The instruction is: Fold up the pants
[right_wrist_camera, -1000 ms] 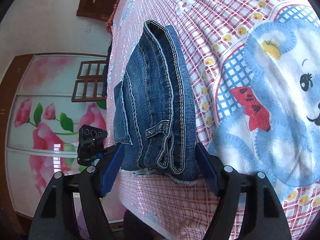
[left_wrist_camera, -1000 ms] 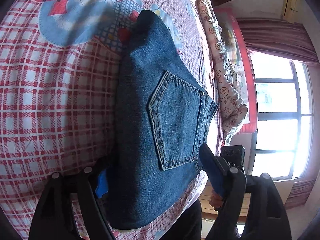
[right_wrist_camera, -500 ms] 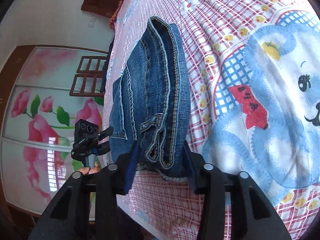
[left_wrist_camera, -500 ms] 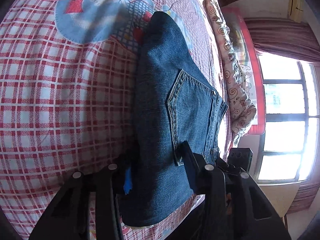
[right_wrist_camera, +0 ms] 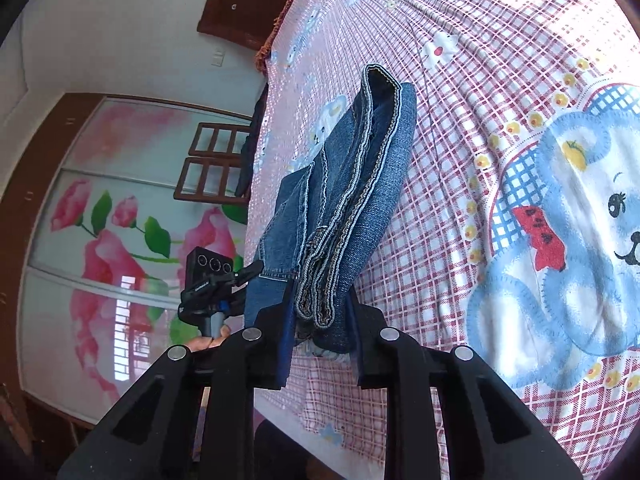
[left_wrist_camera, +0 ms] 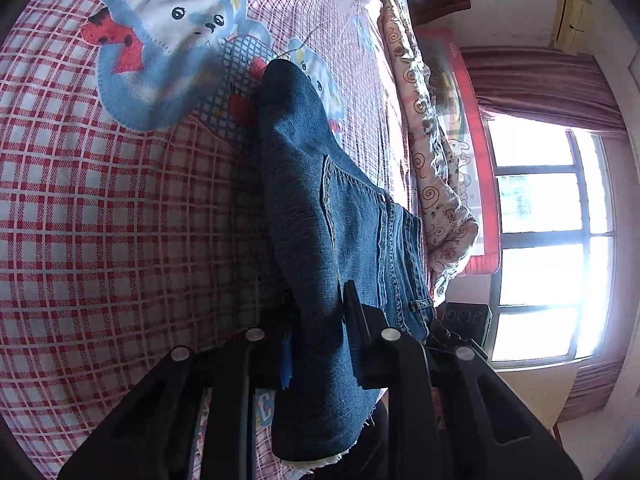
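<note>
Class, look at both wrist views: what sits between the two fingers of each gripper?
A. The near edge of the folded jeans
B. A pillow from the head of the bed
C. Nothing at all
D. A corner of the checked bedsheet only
A: the folded jeans fill the gap of the closing left gripper, and their stacked seams sit in the closing right gripper, above the checked bedsheet.

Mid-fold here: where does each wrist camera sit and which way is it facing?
Left wrist: on the left gripper, looking along the jeans over the bedspread toward the window; own fingers show, closing on denim.
Right wrist: on the right gripper, facing the floral wardrobe; own fingers show, closing on denim, plus the left gripper and a hand.
Shared: jeans, bedspread.
</note>
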A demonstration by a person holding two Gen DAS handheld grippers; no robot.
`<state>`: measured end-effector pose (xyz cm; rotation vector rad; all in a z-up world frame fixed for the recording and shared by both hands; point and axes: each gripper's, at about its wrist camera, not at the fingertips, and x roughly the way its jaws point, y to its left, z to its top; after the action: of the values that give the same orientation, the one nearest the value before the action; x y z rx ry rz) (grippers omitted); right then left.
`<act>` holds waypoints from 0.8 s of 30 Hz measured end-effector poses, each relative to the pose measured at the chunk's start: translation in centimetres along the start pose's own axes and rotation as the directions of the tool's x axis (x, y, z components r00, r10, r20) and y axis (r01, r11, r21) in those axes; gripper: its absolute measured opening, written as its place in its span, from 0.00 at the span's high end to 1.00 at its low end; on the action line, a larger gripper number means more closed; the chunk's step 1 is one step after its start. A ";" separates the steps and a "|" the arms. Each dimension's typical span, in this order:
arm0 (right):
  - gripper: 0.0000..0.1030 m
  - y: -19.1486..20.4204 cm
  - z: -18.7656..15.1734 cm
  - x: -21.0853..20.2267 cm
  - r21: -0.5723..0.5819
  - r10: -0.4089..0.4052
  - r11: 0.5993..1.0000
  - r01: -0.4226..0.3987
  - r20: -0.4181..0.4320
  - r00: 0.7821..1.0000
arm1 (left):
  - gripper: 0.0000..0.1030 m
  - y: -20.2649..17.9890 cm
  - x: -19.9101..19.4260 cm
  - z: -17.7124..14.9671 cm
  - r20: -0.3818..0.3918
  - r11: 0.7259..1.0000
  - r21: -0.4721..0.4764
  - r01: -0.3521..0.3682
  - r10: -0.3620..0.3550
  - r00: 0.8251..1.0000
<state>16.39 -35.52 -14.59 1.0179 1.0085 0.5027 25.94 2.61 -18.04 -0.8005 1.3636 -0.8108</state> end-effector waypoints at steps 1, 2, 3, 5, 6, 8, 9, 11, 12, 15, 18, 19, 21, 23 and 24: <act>0.79 0.6 0.2 0.0 -0.014 0.002 1.000 -0.001 0.005 1.000 | 0.80 -0.2 -0.3 0.1 0.010 1.000 0.002 0.010 -0.010 1.000; 0.79 1.3 0.3 0.0 -0.030 0.001 1.000 -0.001 0.007 1.000 | 0.80 -0.4 -0.6 0.2 0.020 1.000 0.007 0.021 -0.021 1.000; 0.79 2.0 0.5 0.1 -0.045 -0.002 0.999 0.003 0.005 1.000 | 0.80 -0.6 -0.9 0.3 0.030 0.999 0.011 0.034 -0.035 0.999; 0.79 3.3 1.0 0.4 -0.071 -0.010 0.997 0.010 0.002 1.000 | 0.80 -0.9 -1.5 0.6 0.046 0.998 0.012 0.056 -0.057 0.997; 0.79 3.8 1.3 0.5 -0.085 -0.013 0.996 0.013 0.002 1.000 | 0.80 -1.1 -1.7 0.8 0.050 0.998 0.018 0.058 -0.059 0.997; 0.79 4.9 1.9 0.8 -0.110 -0.018 0.994 0.018 0.002 1.000 | 0.80 -1.5 -1.9 1.1 0.053 0.998 0.033 0.060 -0.062 0.997; 0.79 5.3 2.3 0.9 -0.116 -0.020 0.993 0.021 0.003 1.000 | 0.80 -1.7 -1.7 1.2 0.050 0.998 0.032 0.055 -0.057 0.997; 0.79 5.2 2.7 1.0 -0.107 -0.031 0.994 0.031 0.002 1.000 | 0.80 -1.7 -1.2 1.2 0.032 0.999 0.026 0.037 -0.037 0.999; 0.79 5.1 2.8 1.1 -0.107 -0.038 0.994 0.038 -0.003 0.999 | 0.80 -1.5 -0.7 1.1 0.021 1.000 0.018 0.025 -0.025 0.999; 0.79 3.6 2.5 0.9 -0.091 -0.043 0.995 0.041 -0.018 0.999 | 0.80 -0.1 0.8 0.5 -0.024 0.999 -0.032 -0.026 0.025 0.999; 0.79 2.8 1.9 1.3 -0.076 -0.037 0.997 0.034 -0.029 0.999 | 0.48 1.8 1.9 0.1 -0.042 0.988 -0.112 -0.108 0.104 0.994; 0.79 2.6 1.8 1.4 -0.070 -0.036 0.997 0.033 -0.032 0.999 | 0.43 2.1 1.9 0.2 -0.029 0.989 -0.120 -0.085 0.083 0.996; 0.79 2.6 1.7 1.6 -0.069 -0.032 0.997 0.030 -0.033 0.999 | 0.34 2.1 2.0 0.3 -0.007 0.989 -0.136 -0.054 0.053 0.999; 0.79 2.2 1.6 1.3 -0.065 -0.028 0.998 0.026 -0.031 0.999 | 0.16 1.1 2.7 0.6 -0.010 0.995 -0.093 -0.046 0.045 0.999; 0.79 2.2 1.6 1.3 -0.069 -0.027 0.997 0.025 -0.032 0.999 | 0.08 0.5 3.2 0.6 -0.019 0.996 -0.067 -0.061 0.060 0.998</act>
<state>18.62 -34.21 -12.99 0.9372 1.0262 0.5305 26.64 0.09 -20.06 -0.8022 1.4298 -0.7293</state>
